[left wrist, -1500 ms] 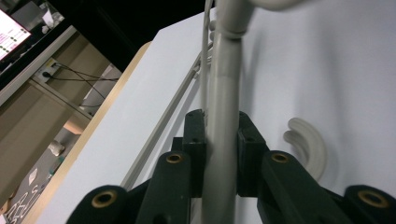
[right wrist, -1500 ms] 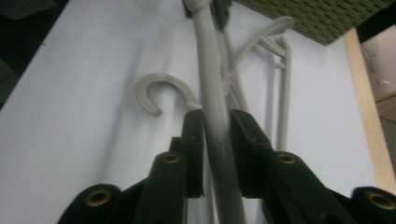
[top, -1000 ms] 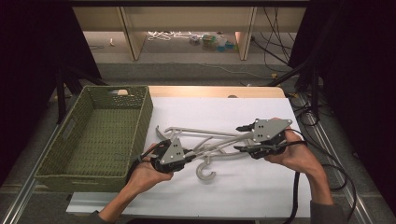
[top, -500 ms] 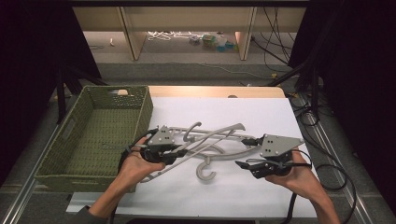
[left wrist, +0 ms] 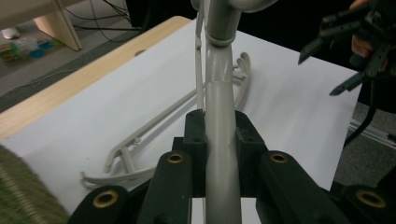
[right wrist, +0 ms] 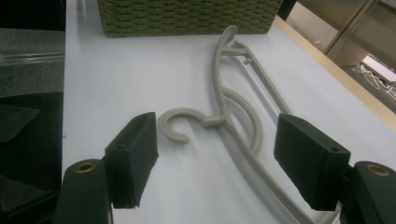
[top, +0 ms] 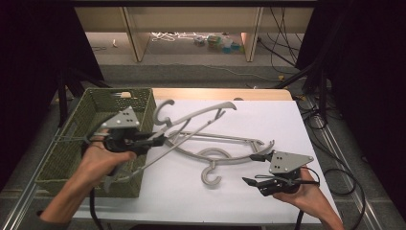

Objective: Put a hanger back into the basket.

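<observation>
Left gripper (top: 160, 140) clamps a grey hanger (top: 196, 117) by its stiff, light arm, lifted nr basket (top: 72, 139). Right gripper (top: 251, 168) w/ jaws just opened, empty, by 2nd hanger (top: 225, 158); best grabbed at neck.

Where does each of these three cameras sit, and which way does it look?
High view: above the table's near edge, looking forward and down; forearms, left gripper and right gripper show.
Left gripper view: along its jaws, shut on a raised hanger.
Right gripper view: between open jaws toward the basket.
Shared: all three show the hanger lying on the table.
</observation>
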### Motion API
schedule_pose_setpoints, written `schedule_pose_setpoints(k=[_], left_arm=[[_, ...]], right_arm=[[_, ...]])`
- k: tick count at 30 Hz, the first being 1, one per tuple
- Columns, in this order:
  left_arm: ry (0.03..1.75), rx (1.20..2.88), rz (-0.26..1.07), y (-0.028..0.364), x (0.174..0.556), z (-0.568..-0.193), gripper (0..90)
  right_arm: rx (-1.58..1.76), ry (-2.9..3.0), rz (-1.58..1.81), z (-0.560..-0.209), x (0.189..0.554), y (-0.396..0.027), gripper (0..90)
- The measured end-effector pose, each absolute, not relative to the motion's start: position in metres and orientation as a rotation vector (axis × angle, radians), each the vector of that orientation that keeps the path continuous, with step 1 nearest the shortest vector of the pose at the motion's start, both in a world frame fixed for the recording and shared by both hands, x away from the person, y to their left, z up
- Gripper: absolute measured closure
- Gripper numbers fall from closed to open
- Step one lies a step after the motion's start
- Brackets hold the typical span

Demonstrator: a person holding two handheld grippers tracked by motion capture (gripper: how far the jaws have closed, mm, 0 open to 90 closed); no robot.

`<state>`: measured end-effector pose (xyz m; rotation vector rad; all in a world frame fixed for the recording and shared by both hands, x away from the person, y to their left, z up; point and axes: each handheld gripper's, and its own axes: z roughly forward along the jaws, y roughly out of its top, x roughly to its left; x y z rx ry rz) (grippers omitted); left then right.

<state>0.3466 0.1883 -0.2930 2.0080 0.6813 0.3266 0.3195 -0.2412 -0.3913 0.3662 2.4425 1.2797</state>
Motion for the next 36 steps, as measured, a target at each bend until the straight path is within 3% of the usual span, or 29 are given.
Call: schedule_pose_setpoints(k=[20, 36], left_arm=[[0.977, 1.96, 0.545, 0.302, 0.384, -0.289, 79.1], [1.116, 1.994, 0.577, 0.353, 0.406, -0.312, 79.0]], right_arm=[[0.386, 2.45, 1.297, -0.41, 0.325, -0.231, 24.0], [0.392, 2.472, 1.292, -0.415, 0.326, -0.231, 24.2]])
